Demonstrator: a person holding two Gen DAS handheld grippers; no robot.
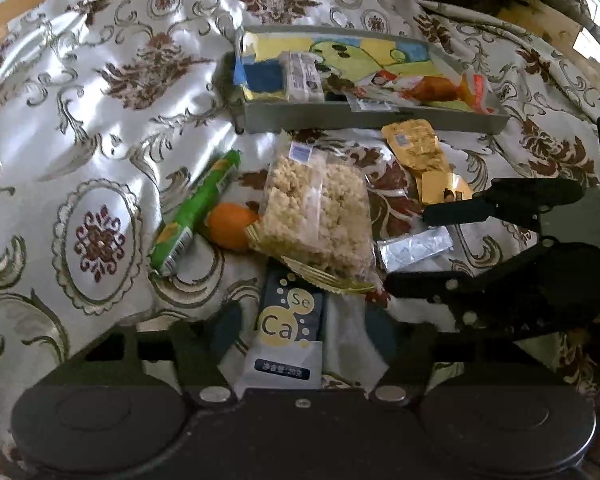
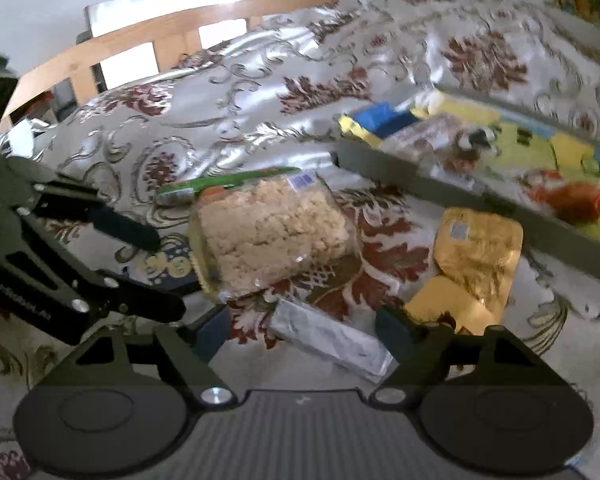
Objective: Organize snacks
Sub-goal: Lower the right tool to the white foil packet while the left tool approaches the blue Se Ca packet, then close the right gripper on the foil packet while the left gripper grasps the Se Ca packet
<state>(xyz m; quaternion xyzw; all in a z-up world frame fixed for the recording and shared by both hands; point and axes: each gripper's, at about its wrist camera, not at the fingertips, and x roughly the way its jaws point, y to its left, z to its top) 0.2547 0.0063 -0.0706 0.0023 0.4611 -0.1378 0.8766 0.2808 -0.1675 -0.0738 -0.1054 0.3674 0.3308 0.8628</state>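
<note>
Both claws are at the pick-up step, each over its own snack, with the tray (image 1: 364, 118) ahead already holding a few. The left claw (image 1: 300, 328) stands half open around the dark blue sachet (image 1: 290, 320) marked Ca, which lies between its fingers; whether the pads press it I cannot tell. The right claw (image 2: 300, 330) is wide open, straddling the foil bar (image 2: 332, 340), a flat silver wrapper lying crosswise. Next, each should close squarely and lift toward the tray.
</note>
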